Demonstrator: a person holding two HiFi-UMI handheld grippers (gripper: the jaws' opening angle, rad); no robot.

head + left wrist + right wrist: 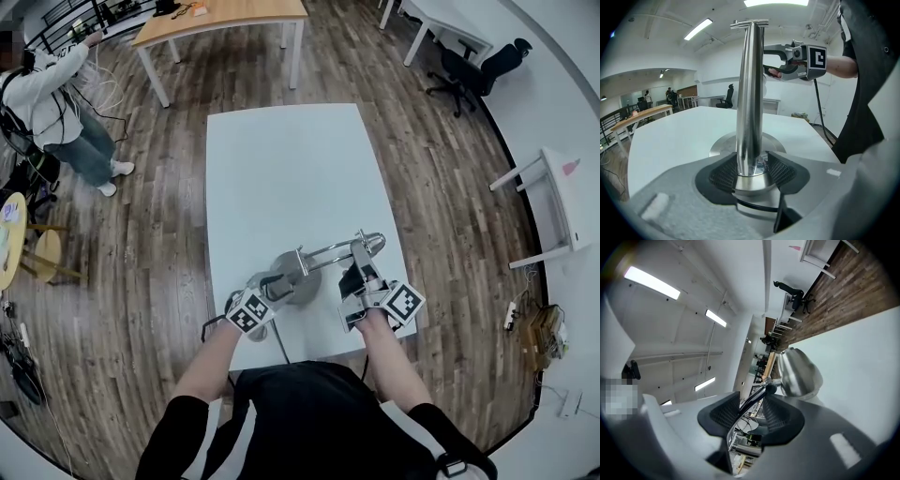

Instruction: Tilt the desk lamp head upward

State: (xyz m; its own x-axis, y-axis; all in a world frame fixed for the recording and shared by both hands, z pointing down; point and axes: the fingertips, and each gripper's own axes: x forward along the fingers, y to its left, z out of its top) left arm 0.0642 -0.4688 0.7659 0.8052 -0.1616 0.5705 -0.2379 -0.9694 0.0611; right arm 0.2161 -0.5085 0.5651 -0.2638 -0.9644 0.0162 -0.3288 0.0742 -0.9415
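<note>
Far off on the left a person point(56, 103) stood on the wood floor, and a wooden table point(225, 14) lay beyond them.

My left tool point(272, 291) was clenched on the desk lamp point(298, 274). In the left gripper view its two meshed pads pressed the upright pole point(750, 93) from both sides, low down, just above the round base point(719, 146). The cube point(248, 314) on that tool carried black-and-white square markers, with no words I could read.

The lamp stood at the near edge of the white table point(281, 159), right in front of me. It was all brushed silver metal: a flat disc base, a smooth pole with a short crossbar at the top, and an arm reaching right from there.

My right tool point(756, 401) was held level at the right end of that arm. Its pads stood apart, with a thin dark rod point(764, 392) ending in a small ball running between them. It hugged the left pad, and the right pad was clear of it, so the tool was not clenched. Just beyond the pads the lamp head point(800, 373) showed as a rounded, shiny silver dome. The second cube point(405, 302) bore the same kind of marker.

A black office chair point(469, 70) stood far right.
</note>
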